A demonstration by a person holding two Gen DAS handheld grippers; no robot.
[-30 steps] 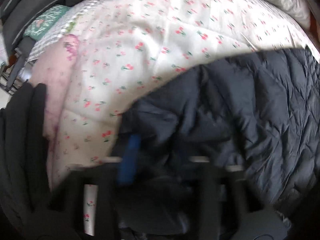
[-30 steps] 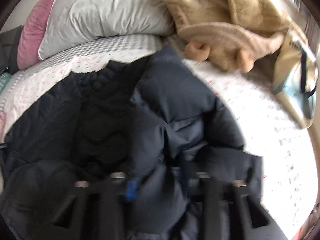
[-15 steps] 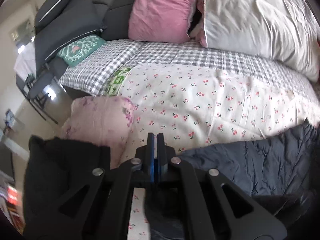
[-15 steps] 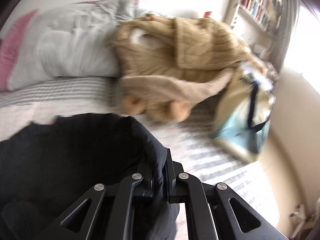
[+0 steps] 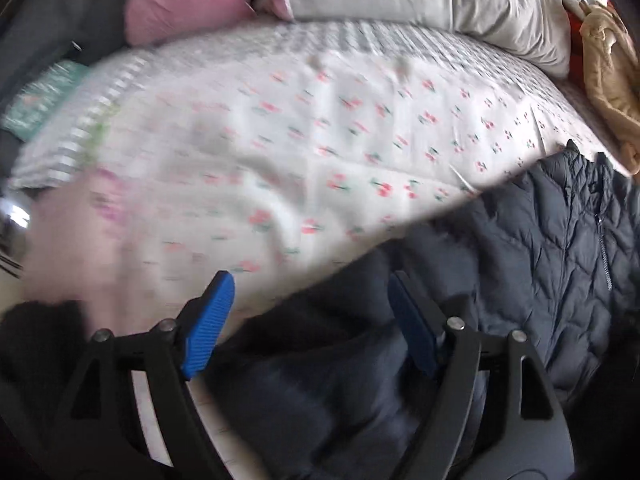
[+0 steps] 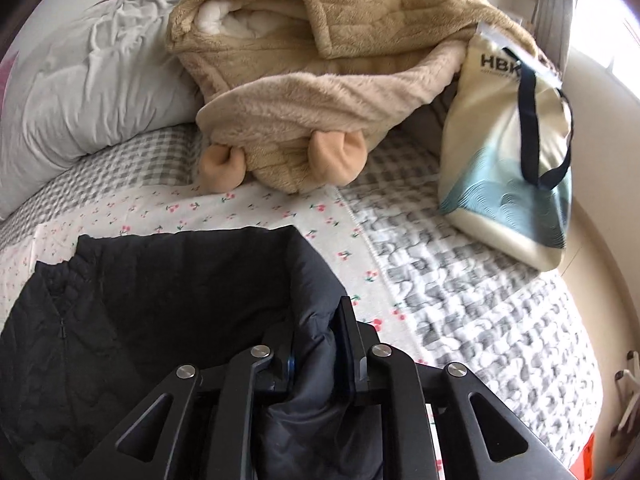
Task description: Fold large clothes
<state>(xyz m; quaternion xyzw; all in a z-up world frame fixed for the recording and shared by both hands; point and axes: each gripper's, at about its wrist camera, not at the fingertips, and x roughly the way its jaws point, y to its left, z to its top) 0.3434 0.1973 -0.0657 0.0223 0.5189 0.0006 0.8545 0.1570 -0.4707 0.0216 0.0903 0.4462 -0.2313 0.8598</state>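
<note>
A dark quilted puffer jacket (image 5: 560, 260) lies on the cherry-print bed cover (image 5: 320, 140). My left gripper (image 5: 310, 296) hovers over the jacket's near edge with its jaws opening wide. Dark fabric lies between and below the blue pads (image 5: 208, 320), which do not press on it. In the right wrist view the jacket (image 6: 160, 300) spreads to the left, zip visible. My right gripper (image 6: 320, 332) has a bunched fold of the jacket's edge filling the narrow gap between its fingers; its jaws are opening slightly.
A pink pillow (image 5: 180, 0) and a pale grey pillow (image 6: 80, 80) lie at the bed's head. A beige fleece robe (image 6: 320, 60) is heaped behind the jacket, beside a tote bag (image 6: 508, 152). A grey checked quilt (image 6: 460, 300) covers the right side.
My left gripper went from shut to wide open and swung back over the jacket. My right gripper moved right with the jacket fold in it, and its fingers parted a little.
</note>
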